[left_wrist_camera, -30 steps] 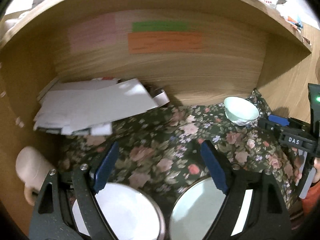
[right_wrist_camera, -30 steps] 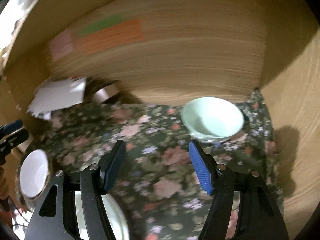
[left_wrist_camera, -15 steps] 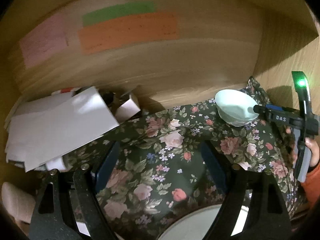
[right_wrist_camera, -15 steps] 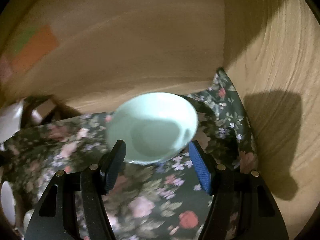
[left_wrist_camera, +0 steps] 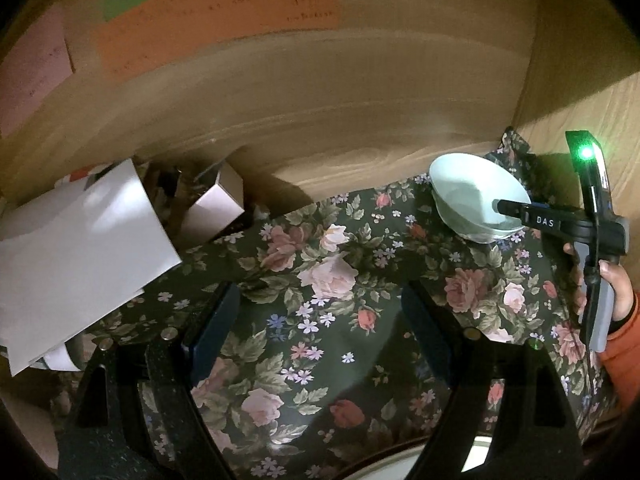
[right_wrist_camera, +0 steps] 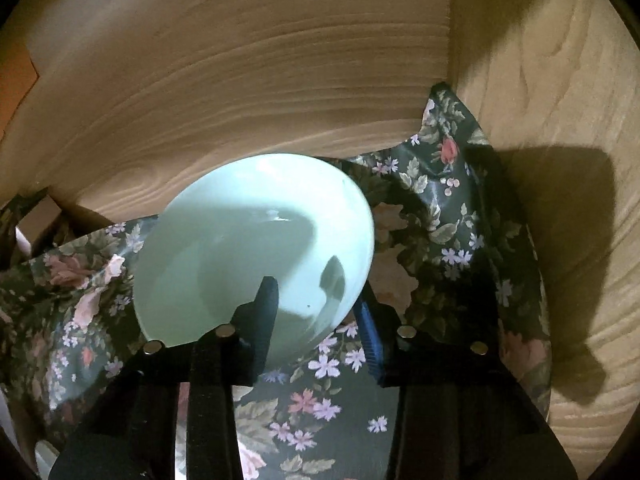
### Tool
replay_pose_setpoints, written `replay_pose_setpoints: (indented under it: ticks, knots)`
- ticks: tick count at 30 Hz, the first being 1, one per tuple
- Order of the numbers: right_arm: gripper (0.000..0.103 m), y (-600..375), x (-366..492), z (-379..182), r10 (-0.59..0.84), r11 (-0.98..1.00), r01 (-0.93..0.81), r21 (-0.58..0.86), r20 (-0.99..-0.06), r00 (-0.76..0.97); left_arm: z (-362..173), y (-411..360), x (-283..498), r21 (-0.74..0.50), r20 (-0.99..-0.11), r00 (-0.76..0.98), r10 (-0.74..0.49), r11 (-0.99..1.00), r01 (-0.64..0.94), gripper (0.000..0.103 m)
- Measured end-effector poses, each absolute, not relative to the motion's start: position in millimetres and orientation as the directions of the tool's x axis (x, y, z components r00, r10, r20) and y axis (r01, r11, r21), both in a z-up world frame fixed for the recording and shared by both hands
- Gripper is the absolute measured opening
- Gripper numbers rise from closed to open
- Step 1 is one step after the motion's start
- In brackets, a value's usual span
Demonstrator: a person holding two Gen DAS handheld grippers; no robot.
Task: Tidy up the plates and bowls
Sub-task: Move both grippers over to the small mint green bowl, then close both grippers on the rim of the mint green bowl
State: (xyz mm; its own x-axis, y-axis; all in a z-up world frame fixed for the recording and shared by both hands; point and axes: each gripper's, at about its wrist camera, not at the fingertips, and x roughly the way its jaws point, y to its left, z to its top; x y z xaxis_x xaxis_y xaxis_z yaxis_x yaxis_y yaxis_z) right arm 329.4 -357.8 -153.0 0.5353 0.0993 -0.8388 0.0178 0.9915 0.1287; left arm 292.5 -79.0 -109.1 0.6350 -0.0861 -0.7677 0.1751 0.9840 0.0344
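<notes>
1. Left wrist view gives us the biggest thing first: the wooden alcove, whose back panel rises behind the floral cloth and whose side panel closes it in at the right.
2. We take the floral cloth as our landmark; it covers the alcove floor, dark with roses and small blossoms, and its far right corner crumples up against the wood.
3. We see coloured paper notes stuck on the back panel, above the cloth's far left part: orange, green and pink.
4. We see a heap of white papers off the cloth's left edge, with a small box just beyond them at the foot of the panel.
5. We find the pale green bowl upright on the cloth's far right corner, close to both panels.
6. Our right gripper has just been closing; one finger stands inside the bowl, the other outside, so the near rim lies between them. We cannot tell whether the pads already press the wall.
7. Our left gripper hovers above the cloth's middle, jaws spread wide with only fabric between them.
8. We notice a white rim at the cloth's near edge, too cropped to name.
</notes>
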Motion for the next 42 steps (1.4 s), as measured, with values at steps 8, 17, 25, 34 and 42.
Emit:
replay_pose_setpoints:
  ticks: [8, 17, 25, 34, 42]
  knots:
    - [0.024, -340, 322, -151, 0.163, 0.986, -0.061, 0.153, -0.845, 0.509, -115, -83, 293, 0.055, -0.765, 0.639, -0.074, 0.982, 0.179, 0.084]
    - [0.019, -296, 277, -143, 0.270, 0.957, -0.222, 0.185, -0.847, 0.458, -127, -85, 298, 0.042, -0.808, 0.585, -0.075, 0.982, 0.184, 0.084]
    - [0.019, -278, 243, -145, 0.363, 0.918, -0.308, 0.249, -0.840, 0.403, -147, -91, 299, 0.033, -0.859, 0.507, -0.074, 0.980, 0.198, 0.078]
    - [0.029, -265, 250, -152, 0.399, 0.905, -0.316, 0.286, -0.827, 0.396, -169, -103, 302, 0.027, -0.904, 0.421, -0.069, 0.975, 0.219, 0.053]
    - [0.033, -266, 261, -166, 0.444, 0.888, -0.299, 0.350, -0.823, 0.354, -179, -107, 306, -0.001, -0.926, 0.369, -0.083, 0.976, 0.217, 0.029]
